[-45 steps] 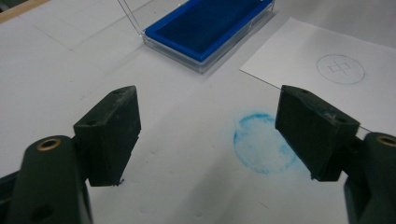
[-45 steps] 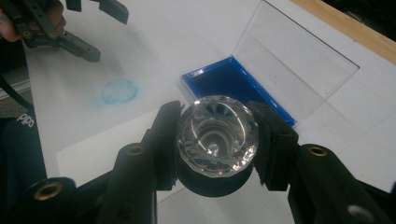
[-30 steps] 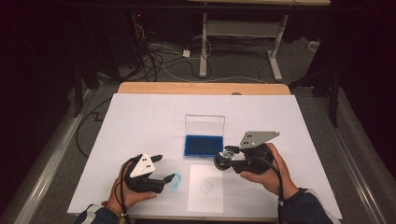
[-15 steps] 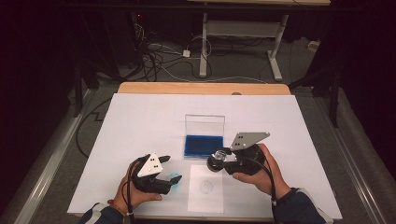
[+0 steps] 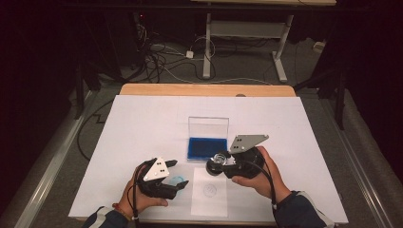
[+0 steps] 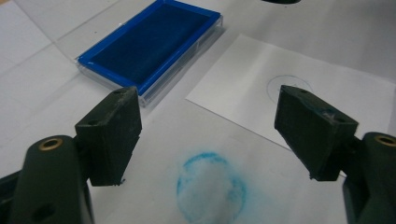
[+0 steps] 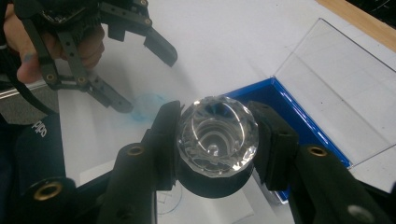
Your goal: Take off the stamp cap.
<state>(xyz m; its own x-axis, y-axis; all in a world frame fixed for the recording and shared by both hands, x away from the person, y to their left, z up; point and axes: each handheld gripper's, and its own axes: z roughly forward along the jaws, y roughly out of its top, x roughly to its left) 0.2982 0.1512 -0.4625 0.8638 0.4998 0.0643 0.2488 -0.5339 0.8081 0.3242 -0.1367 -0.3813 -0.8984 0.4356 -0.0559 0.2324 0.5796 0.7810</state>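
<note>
Clear faceted stamp (image 7: 217, 135) clamped in the right gripper (image 7: 217, 140), held just above the table (image 5: 142, 123) between ink pad and paper slip.

Right gripper (image 5: 217, 164) closed on the stamp (image 5: 218, 159) from both sides, black base below, crystal top facing its camera; poised at the near edge of the blue ink pad (image 5: 206, 147), clear lid (image 5: 208, 127) standing upright behind the pad. Left gripper (image 6: 205, 135) with jaws spread wide and nothing between them, hovering over a round blue ink smudge (image 6: 211, 186) on the white table cover. Same left gripper (image 5: 173, 175) low at the near left, smudge (image 5: 177, 180) just beneath its tips. White paper slip (image 5: 209, 197) with a faint printed circle (image 5: 209, 190) lying just right of the smudge, near the table's front edge, below the stamp. In the left gripper view, ink pad (image 6: 149, 49) beyond the left jaw, slip (image 6: 280, 88) behind the right jaw.
</note>
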